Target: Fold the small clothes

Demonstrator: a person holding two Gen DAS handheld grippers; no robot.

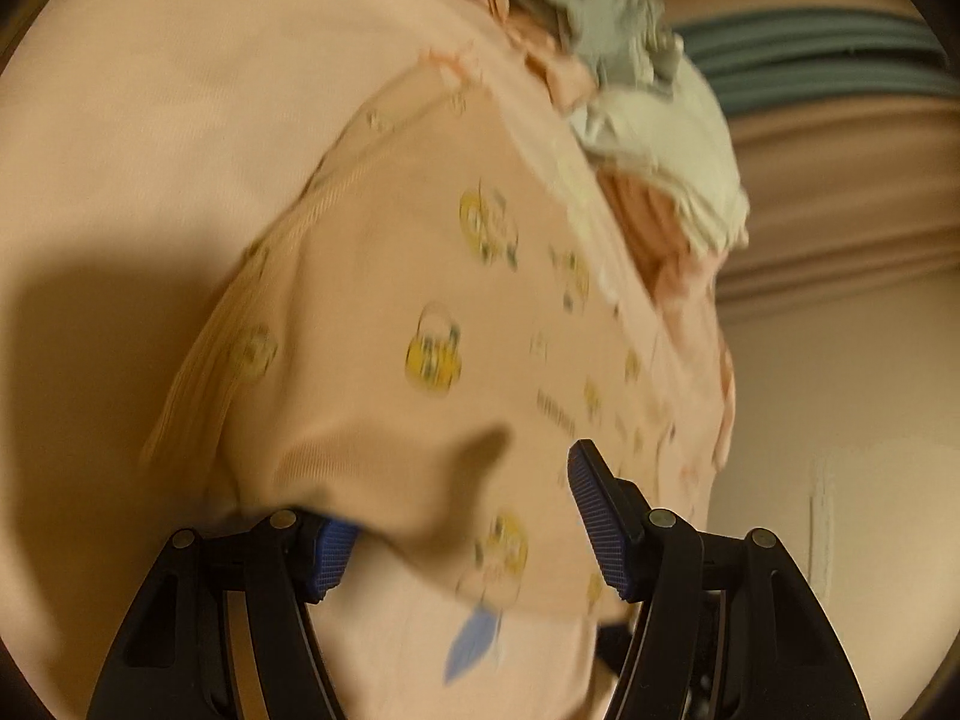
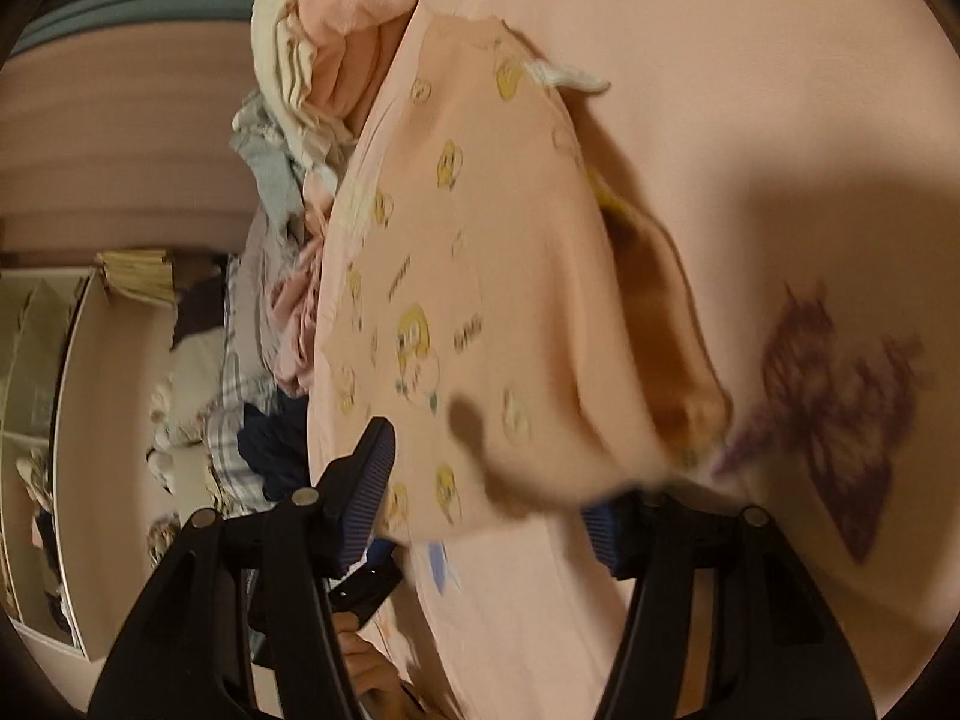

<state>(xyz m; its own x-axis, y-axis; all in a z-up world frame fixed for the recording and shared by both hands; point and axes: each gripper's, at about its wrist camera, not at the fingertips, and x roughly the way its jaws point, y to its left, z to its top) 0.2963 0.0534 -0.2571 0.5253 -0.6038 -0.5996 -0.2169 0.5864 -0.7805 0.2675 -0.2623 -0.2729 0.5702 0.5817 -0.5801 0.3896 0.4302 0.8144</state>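
A pink sheet (image 1: pixel 150 120) covers the whole work surface. On it lies the peach garment (image 1: pixel 420 312) with yellow cartoon prints, spread and partly folded. A pile of clothes (image 1: pixel 630 60) sits at the garment's far edge. At the garment's near hem, the left gripper (image 1: pixel 462 516) stands with jaws apart, cloth draped loosely over one blue pad (image 1: pixel 327 558). The right gripper (image 2: pixel 492 480) is likewise parted at that hem, fabric lying between its jaws, not pinched.
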